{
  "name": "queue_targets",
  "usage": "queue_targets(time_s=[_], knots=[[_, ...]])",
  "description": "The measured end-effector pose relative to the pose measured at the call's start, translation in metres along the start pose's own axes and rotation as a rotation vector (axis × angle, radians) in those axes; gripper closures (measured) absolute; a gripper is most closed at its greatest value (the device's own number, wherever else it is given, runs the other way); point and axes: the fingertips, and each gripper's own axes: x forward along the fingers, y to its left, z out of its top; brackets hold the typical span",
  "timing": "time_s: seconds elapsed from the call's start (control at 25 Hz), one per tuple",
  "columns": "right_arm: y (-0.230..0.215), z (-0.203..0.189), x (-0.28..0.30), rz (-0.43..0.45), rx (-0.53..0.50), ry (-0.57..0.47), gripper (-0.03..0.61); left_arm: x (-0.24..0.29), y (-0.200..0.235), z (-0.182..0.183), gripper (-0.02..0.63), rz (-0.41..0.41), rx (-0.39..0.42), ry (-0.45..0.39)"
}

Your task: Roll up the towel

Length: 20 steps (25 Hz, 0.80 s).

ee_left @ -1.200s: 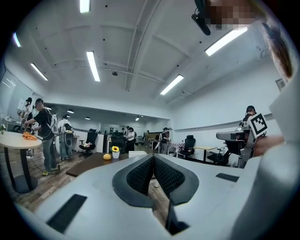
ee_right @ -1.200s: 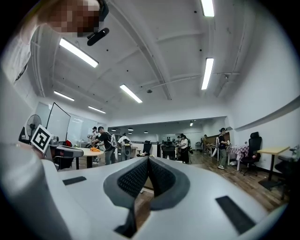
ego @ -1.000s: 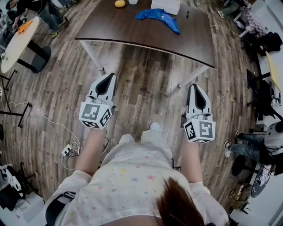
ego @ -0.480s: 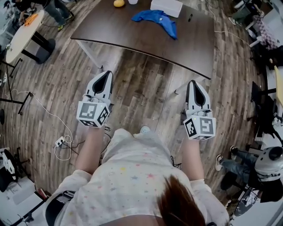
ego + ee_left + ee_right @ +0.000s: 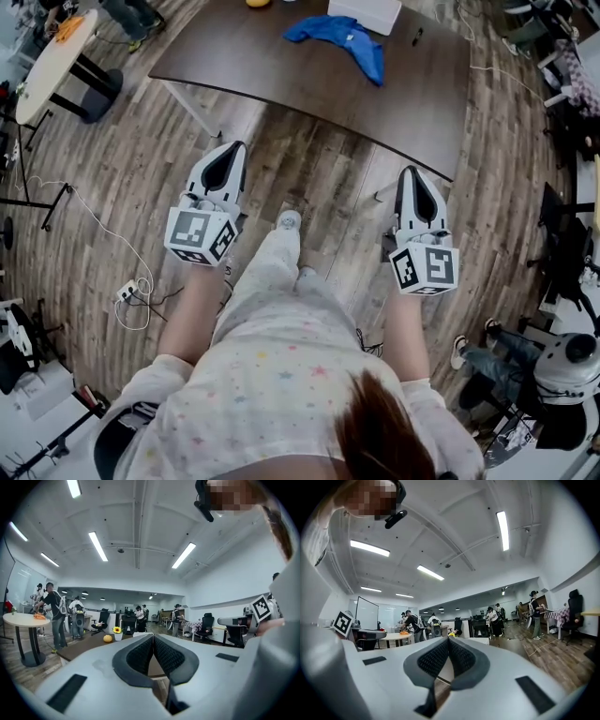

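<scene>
In the head view a crumpled blue towel (image 5: pixel 339 37) lies on the far part of a dark brown table (image 5: pixel 281 66). Both grippers are held level over the wood floor, short of the table's near edge. The left gripper (image 5: pixel 228 150) is shut and empty; in the left gripper view (image 5: pixel 153 637) its black pads meet. To the right, the right gripper (image 5: pixel 410 173) is also shut with nothing in it, its pads touching in the right gripper view (image 5: pixel 448 639). The jaws hide the towel in both gripper views.
On the table stand a white box (image 5: pixel 366 11), a yellow round object (image 5: pixel 255 3) and a black pen (image 5: pixel 416 36). A round table (image 5: pixel 47 66) stands left. Cables and a power strip (image 5: pixel 127 293) lie on the floor. A person (image 5: pixel 562 361) sits at right.
The person has stepped toward the table, one foot now forward between the grippers. Both grippers have travelled forward with the body and stay shut. The table edge is nearer.
</scene>
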Motion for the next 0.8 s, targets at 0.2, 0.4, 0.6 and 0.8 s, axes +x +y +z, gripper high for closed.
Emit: queue_targets(time_s=[0.2,0.4,0.6,0.8], knots=[[-0.014,-0.002,0.04,-0.034,-0.018,0.005,0.578,0.053,0.021,0.003,0.598,-0.04,-0.034,-0.039],[-0.022,0.004,0.101,-0.076,-0.039,-0.006,0.578,0.11,0.058,0.009,0.598,-0.095,0.014,-0.039],[-0.03,0.009,0.159,-0.112,-0.051,-0.017,0.578,0.162,0.092,0.016,0.598,-0.152,0.047,-0.049],[-0.033,-0.001,0.204,-0.135,-0.031,-0.004,0.578,0.203,0.121,0.015,0.598,-0.188,0.051,-0.031]])
